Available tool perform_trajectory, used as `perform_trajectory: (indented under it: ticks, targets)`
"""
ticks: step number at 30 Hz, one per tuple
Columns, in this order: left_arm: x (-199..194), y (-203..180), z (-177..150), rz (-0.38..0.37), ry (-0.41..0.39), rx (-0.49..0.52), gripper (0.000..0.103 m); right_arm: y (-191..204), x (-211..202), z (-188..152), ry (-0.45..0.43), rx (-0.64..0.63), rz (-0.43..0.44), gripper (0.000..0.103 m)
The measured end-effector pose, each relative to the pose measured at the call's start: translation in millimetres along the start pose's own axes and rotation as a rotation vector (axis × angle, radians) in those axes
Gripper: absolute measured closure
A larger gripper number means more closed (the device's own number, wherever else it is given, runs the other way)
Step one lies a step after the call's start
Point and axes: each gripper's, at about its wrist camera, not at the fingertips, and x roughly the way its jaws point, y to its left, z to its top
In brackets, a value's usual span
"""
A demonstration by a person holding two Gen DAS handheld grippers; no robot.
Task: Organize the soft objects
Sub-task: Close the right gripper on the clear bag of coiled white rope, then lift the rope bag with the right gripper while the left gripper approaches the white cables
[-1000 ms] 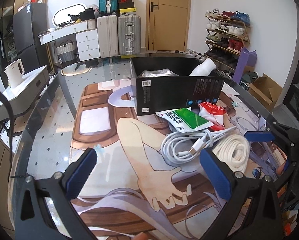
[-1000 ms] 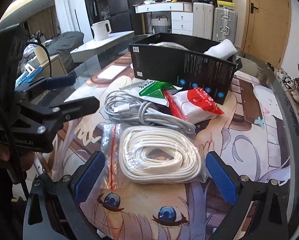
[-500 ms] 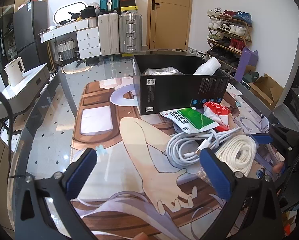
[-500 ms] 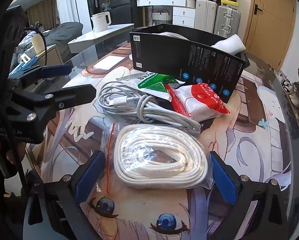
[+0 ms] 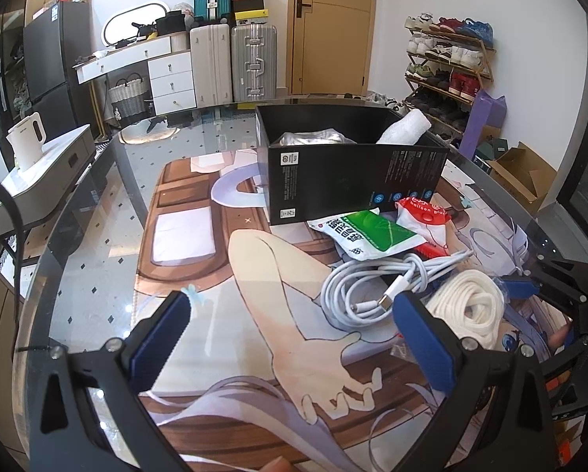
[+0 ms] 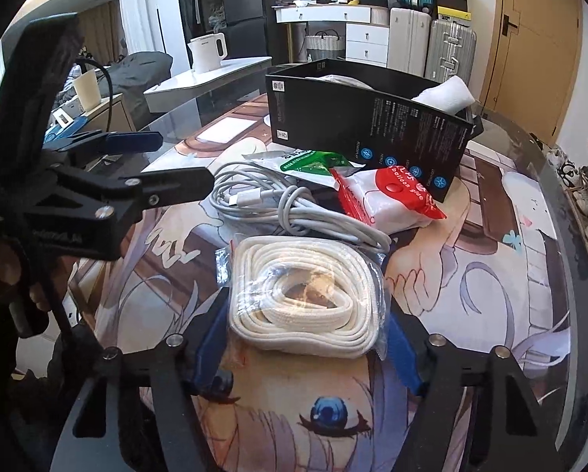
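My claw closing on the bagged rope

My right gripper has just been closing, and its blue pads now press both sides of the bagged white rope coil. Just beyond lie the grey cable bundle, a red-and-white packet and the black box. My left gripper hangs at left.

The glass table carries a printed mat; on it sit a black box, packets, coiled cable and bagged rope.
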Motion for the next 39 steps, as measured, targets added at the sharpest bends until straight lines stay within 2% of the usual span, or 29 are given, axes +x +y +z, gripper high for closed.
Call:
perform_trajectory:
  ticks: [5,13,21,26,34,39]
  targets:
    - [1.7,-2.8,-0.6,-0.002,0.005,0.005,0.000,-5.0,-12.6,-5.0,-0.041,0.022,0.020,0.035]
    - [10.0,-13.9,-0.5,-0.030,0.038,0.041,0.000,-18.2,-45.3,-6.1,-0.199,0.066,0.049,0.036]
    - [19.6,-24.4,3.3,-0.053,0.056,0.058,0.000,-37.2,-55.1,-1.6,-0.275,0.144,-0.045,0.035]
    - [29.8,-31.7,7.1,-0.086,0.099,0.062,0.000,-46.5,-55.1,0.6,-0.279,0.175,-0.083,0.035]
    - [46.2,-52.1,15.2,-0.036,0.128,0.129,0.000,-52.9,-54.6,-0.3,-0.274,0.184,-0.086,0.035]
    - [56.9,-59.0,22.2,-0.023,0.149,0.133,0.000,-56.1,-53.3,0.2,-0.272,0.187,-0.092,0.035]
